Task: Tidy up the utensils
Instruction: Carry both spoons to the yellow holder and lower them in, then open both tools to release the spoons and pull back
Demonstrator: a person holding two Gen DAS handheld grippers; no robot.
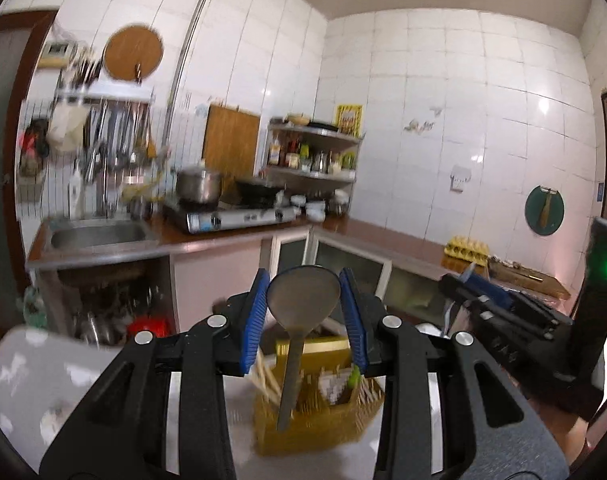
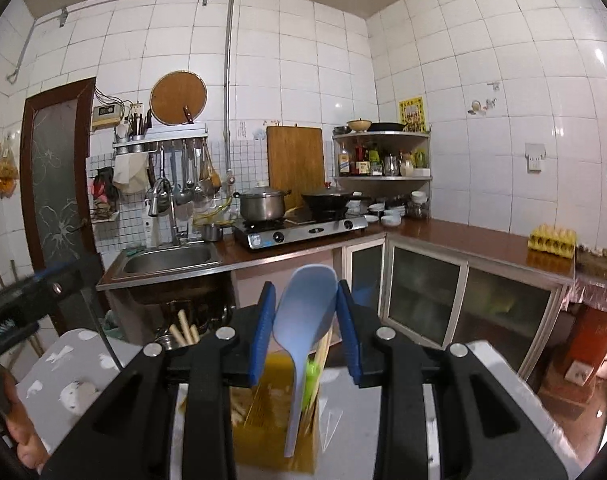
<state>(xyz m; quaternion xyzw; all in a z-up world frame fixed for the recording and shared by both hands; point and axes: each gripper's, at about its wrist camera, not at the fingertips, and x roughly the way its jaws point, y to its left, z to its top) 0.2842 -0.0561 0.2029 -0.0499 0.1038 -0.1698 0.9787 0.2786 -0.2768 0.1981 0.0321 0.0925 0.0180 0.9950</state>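
My left gripper (image 1: 303, 284) is shut on a metal spoon (image 1: 301, 304), gripping its bowl; the handle hangs down over a yellow utensil holder (image 1: 315, 412) that holds chopsticks. My right gripper (image 2: 303, 292) is shut on a light blue plastic rice spoon (image 2: 303, 312), held by its bowl, with the handle pointing down in front of the same yellow holder (image 2: 271, 428). The right gripper also shows at the right of the left wrist view (image 1: 499, 300).
The holder stands on a grey-and-white patterned table (image 2: 71, 368). Behind are a sink (image 2: 167, 260), a gas stove with a pot and wok (image 2: 303, 228), a corner shelf of bottles (image 2: 383, 160), cabinets (image 2: 443, 292) and an egg tray (image 2: 551, 240).
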